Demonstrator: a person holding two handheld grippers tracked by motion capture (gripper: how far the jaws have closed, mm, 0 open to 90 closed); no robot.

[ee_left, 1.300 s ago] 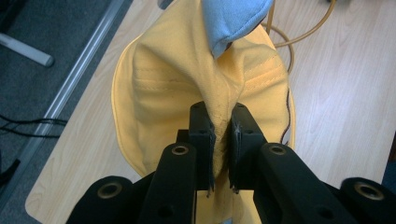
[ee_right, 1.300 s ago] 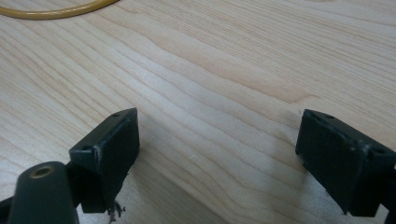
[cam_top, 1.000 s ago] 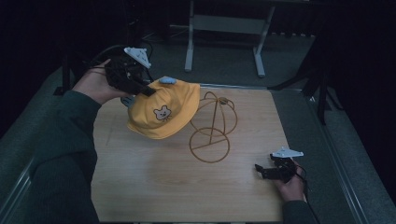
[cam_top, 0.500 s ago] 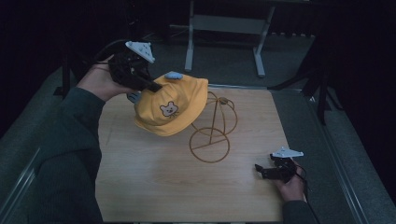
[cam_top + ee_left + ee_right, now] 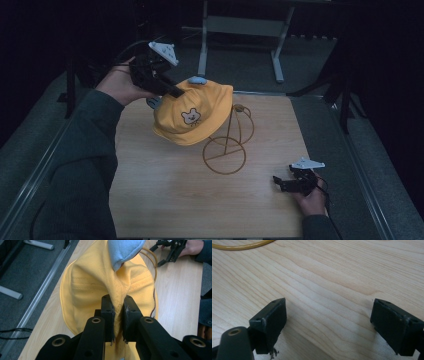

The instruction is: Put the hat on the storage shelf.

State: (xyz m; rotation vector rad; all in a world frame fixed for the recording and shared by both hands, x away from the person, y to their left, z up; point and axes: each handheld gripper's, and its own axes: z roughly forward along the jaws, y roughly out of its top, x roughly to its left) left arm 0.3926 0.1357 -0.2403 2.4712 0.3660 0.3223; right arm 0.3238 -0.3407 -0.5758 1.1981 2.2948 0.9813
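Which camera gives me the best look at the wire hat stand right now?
The high view: the wire hat stand shows its round base, upright and loops, with the yellow hat against its top. The left gripper view catches a few wire curves behind the hat. The right gripper view shows an arc of the base ring.

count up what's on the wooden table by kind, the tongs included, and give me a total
Yellow cloth hat with bear patch and blue ears: 1
Gold wire hat stand with ring base: 1
Black two-jaw tongs: 2, the left tongs clamped on the hat, the right tongs open over the table
Total: 4
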